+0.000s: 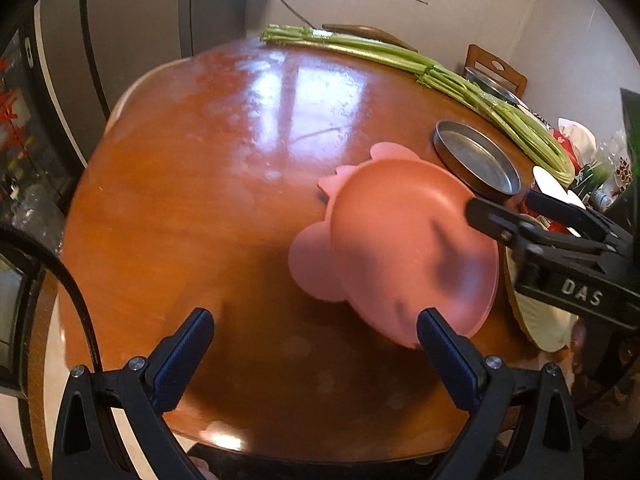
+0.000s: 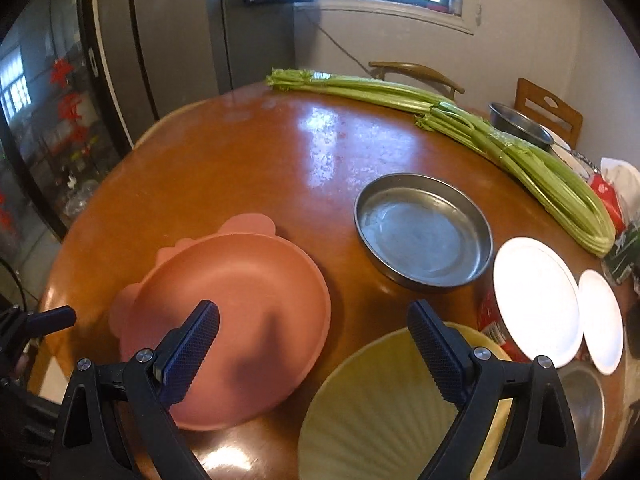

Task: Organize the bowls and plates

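Two pink plates [image 2: 236, 328] lie stacked near the table's [image 2: 224, 184] front edge, just beside a metal pan [image 2: 424, 232] and a yellow bowl [image 2: 380, 412]. Both the left gripper [image 1: 316, 336] and right gripper [image 2: 312, 332] hover spread wide, holding nothing. Bare tabletop stretches leftward toward celery [image 2: 460, 120] along the far rim.

On the round table [image 2: 240, 168], seen from the right wrist, the eared plates [image 2: 240, 320] sit stacked at 9 o'clock, the metal pan [image 2: 424, 232] at centre, two round plates [image 2: 536, 296] at 3 o'clock, the ribbed bowl [image 2: 380, 412] at 6 o'clock, and the celery [image 2: 460, 120] behind from 12 to 2 o'clock.
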